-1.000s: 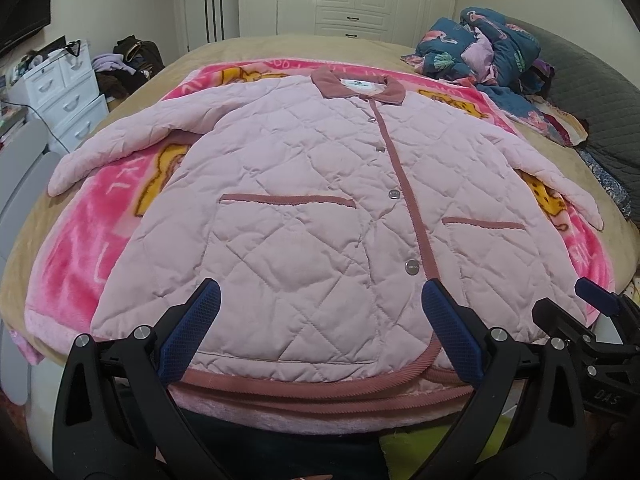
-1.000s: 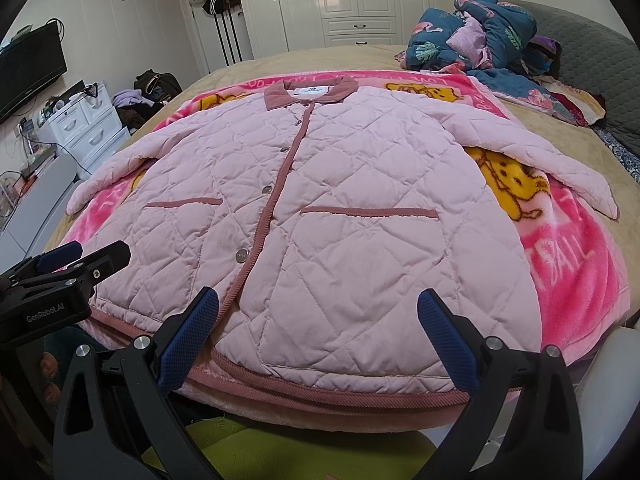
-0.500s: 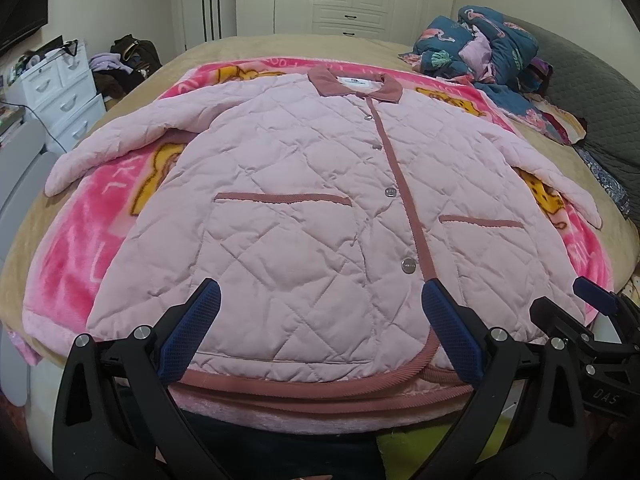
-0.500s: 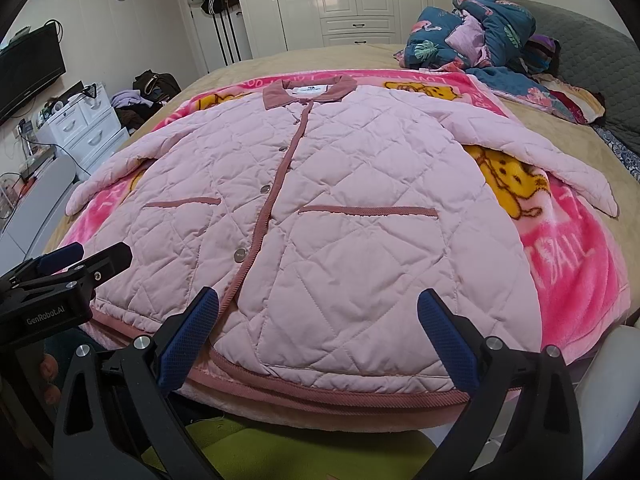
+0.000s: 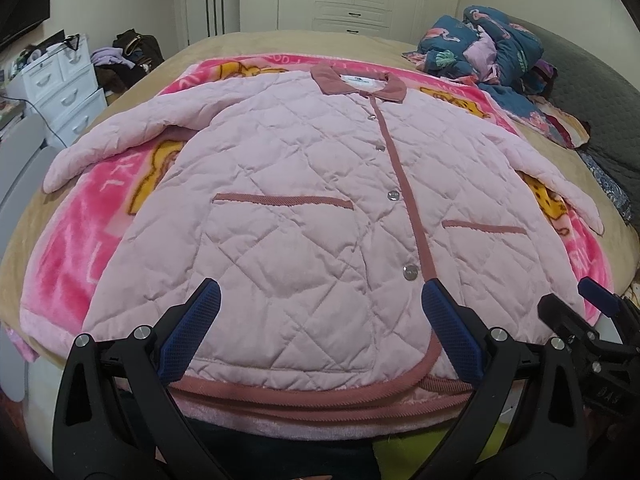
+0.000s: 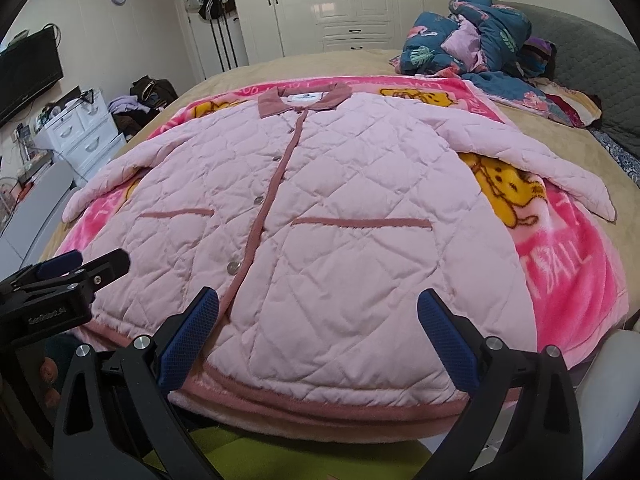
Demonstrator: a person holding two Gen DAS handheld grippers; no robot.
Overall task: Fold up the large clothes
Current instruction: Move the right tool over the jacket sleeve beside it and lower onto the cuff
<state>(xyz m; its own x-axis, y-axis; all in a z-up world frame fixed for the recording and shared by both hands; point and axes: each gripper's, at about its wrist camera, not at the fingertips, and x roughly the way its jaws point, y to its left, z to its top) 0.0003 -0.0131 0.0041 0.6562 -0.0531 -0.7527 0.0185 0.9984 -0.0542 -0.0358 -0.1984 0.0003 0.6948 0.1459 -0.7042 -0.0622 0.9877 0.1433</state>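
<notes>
A pink quilted jacket [image 5: 304, 208] [image 6: 320, 208] lies flat and buttoned on a pink cartoon blanket [image 5: 80, 248] [image 6: 568, 264], collar far, both sleeves spread out to the sides. My left gripper [image 5: 320, 300] hovers open just above the jacket's dusty-rose hem on its left half. My right gripper [image 6: 318, 312] is open too, over the hem on the jacket's right half. Nothing sits between either pair of fingers. In the right wrist view the left gripper shows at the left edge [image 6: 86, 262]; in the left wrist view the right gripper shows at the right edge [image 5: 576, 300].
The blanket covers a tan bed [image 5: 260, 44]. A heap of dark floral bedding [image 5: 492, 52] [image 6: 480, 44] lies at the far right by a grey headboard [image 6: 580, 48]. White drawers [image 5: 60, 80] and a pile of clothes stand left of the bed; wardrobes line the back wall.
Both grippers have drifted slightly forward over the hem. Their jaws stay open and the jacket has not moved.
</notes>
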